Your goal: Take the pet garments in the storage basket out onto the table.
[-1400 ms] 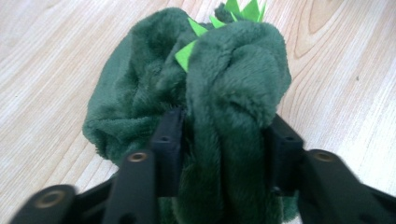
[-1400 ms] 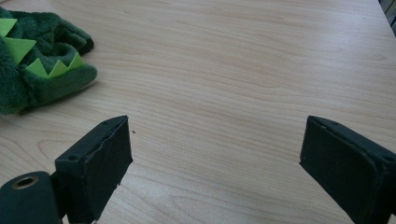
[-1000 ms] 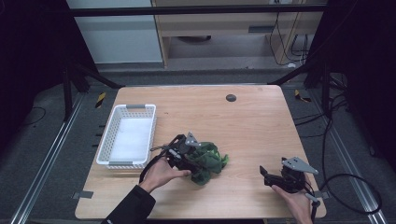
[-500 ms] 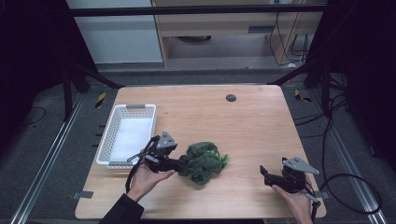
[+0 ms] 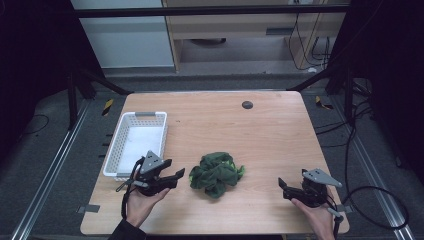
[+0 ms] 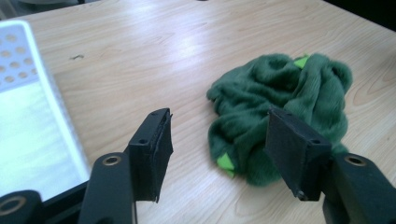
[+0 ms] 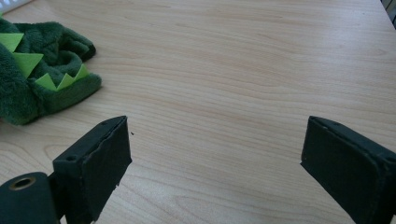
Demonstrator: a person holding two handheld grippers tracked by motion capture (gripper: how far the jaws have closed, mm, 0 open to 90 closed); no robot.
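Sitting in the middle of everything is the big wooden table [image 5: 270, 130], and a white basket [image 5: 134, 145] rests on its left part, with nothing inside that can be seen. Near the front edge of the table, between the two hands, lies the green fluffy cloth [image 5: 216, 173], all bunched up in a soft heap with small bright green points sticking out. The heap is a bit wider from side to side than from front to back.

Now the left gripper [image 5: 176, 176] is just beside the cloth, on the basket side. Its jaws have just been closing some, yet they are partly open and hold nothing. In the left gripper view the cloth [image 6: 280, 116] lies ahead and over toward one jaw, and only bare table shows in the gap.

Far off on the other side, the right gripper [image 5: 282, 186] rests low near the table's front right corner. Its jaws stand wide apart and grip nothing. The cloth [image 7: 42, 70] is well apart from it.

So the left hand is much nearer, and I think it would need to slide sideways toward the heap to pinch it.
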